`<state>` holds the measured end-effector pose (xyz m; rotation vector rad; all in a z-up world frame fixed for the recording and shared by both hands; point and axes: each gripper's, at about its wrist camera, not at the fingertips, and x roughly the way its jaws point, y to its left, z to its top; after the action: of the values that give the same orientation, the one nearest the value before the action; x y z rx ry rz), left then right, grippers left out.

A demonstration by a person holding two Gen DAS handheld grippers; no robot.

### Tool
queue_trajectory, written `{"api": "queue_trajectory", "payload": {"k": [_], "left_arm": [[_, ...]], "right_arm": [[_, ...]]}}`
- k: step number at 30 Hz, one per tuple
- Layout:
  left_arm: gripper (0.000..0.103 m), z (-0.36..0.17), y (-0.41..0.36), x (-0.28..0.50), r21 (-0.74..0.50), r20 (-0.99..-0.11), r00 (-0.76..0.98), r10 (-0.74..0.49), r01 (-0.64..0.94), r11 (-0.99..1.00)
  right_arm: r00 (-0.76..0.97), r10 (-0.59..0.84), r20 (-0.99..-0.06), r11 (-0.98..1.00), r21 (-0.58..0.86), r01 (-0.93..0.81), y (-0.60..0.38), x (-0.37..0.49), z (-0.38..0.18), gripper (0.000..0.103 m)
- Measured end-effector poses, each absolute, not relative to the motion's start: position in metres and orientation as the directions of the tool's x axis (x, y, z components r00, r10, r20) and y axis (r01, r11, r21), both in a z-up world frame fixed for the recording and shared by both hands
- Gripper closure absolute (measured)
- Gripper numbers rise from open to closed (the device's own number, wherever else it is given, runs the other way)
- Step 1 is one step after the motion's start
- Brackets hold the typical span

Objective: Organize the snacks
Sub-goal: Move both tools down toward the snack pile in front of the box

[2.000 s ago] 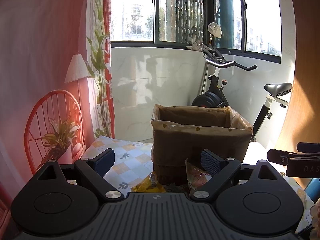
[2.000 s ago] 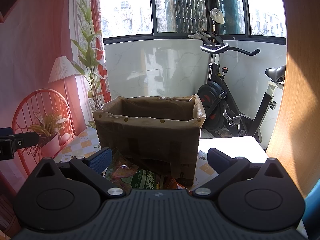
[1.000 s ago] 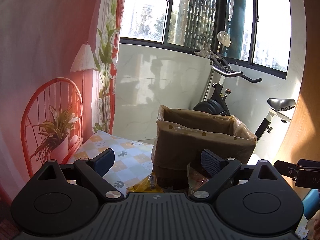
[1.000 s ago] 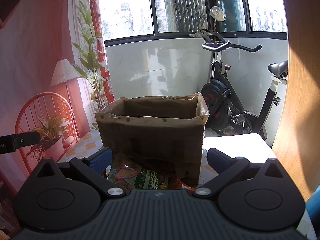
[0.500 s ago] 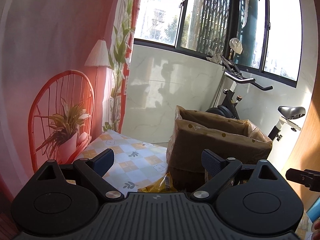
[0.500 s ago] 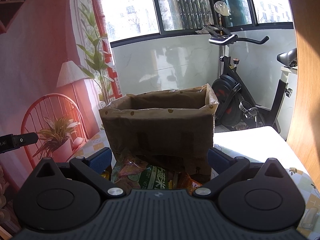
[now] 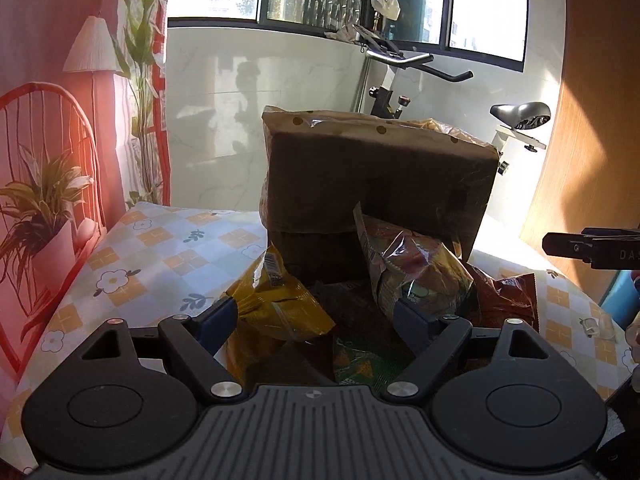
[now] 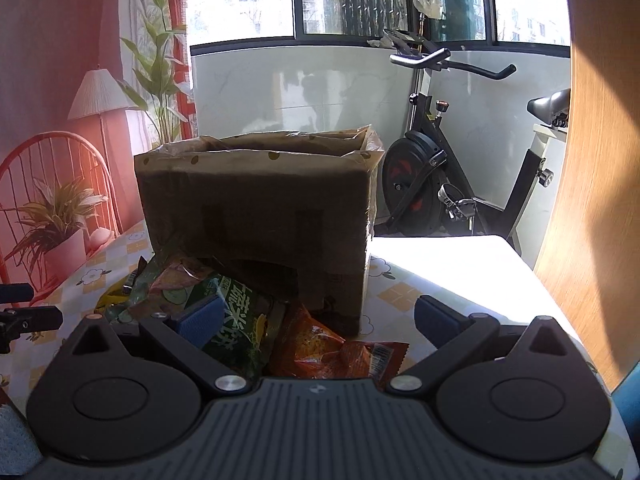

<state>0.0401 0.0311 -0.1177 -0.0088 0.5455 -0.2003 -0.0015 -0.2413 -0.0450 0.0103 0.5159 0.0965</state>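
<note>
Between box [image 7: 376, 184] and tools, piled snack bags [image 7: 416, 276]

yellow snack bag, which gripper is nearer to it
Left. The left gripper has the yellow snack bag between its open fingers; the right gripper sits over the orange bag.

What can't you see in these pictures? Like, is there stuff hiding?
- Inside the box: both views look at its side, so its wall hides what it holds.
- The bags' lower parts: left view, the left tongs cover them.
- The orange bag: right view, partly behind the right tongs.
- The green bag print: too small to read.
- The person: only the tongs show.
</note>
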Motion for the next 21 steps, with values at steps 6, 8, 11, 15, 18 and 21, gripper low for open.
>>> {"api": "queue_trajectory", "payload": {"k": [6,8,11,15,18,21], "left_arm": [[0.018,-0.077,0.062,0.060,-0.150,-0.396,0.909,-0.130,0.076,0.986],[0.018,-0.062,0.056,0.062,-0.136,-0.321,0.943,-0.085,0.043,0.990],[0.017,-0.058,0.040,0.062,-0.108,-0.290,0.951,-0.106,0.078,0.991],[0.017,-0.090,0.008,0.060,-0.067,-0.371,0.910,-0.184,0.171,0.983],[0.017,-0.127,0.002,0.063,-0.066,-0.458,0.859,-0.228,0.223,0.973],[0.017,-0.159,-0.004,0.068,-0.090,-0.548,0.792,-0.270,0.265,0.960]], "right_arm": [[0.944,-0.006,-0.330,0.999,-0.048,-0.010,-0.273,0.000,-0.020,0.000],[0.957,-0.012,-0.290,0.999,-0.054,-0.004,-0.280,-0.002,-0.015,0.000],[0.964,-0.008,-0.265,0.998,-0.061,-0.008,-0.282,-0.003,-0.015,0.000],[0.952,0.053,-0.300,0.997,-0.044,-0.069,-0.270,-0.009,-0.035,0.000],[0.940,0.065,-0.335,0.993,-0.067,-0.093,-0.255,-0.015,-0.056,0.000],[0.915,0.099,-0.391,0.990,-0.053,-0.130,-0.241,-0.015,-0.075,0.000]]}}
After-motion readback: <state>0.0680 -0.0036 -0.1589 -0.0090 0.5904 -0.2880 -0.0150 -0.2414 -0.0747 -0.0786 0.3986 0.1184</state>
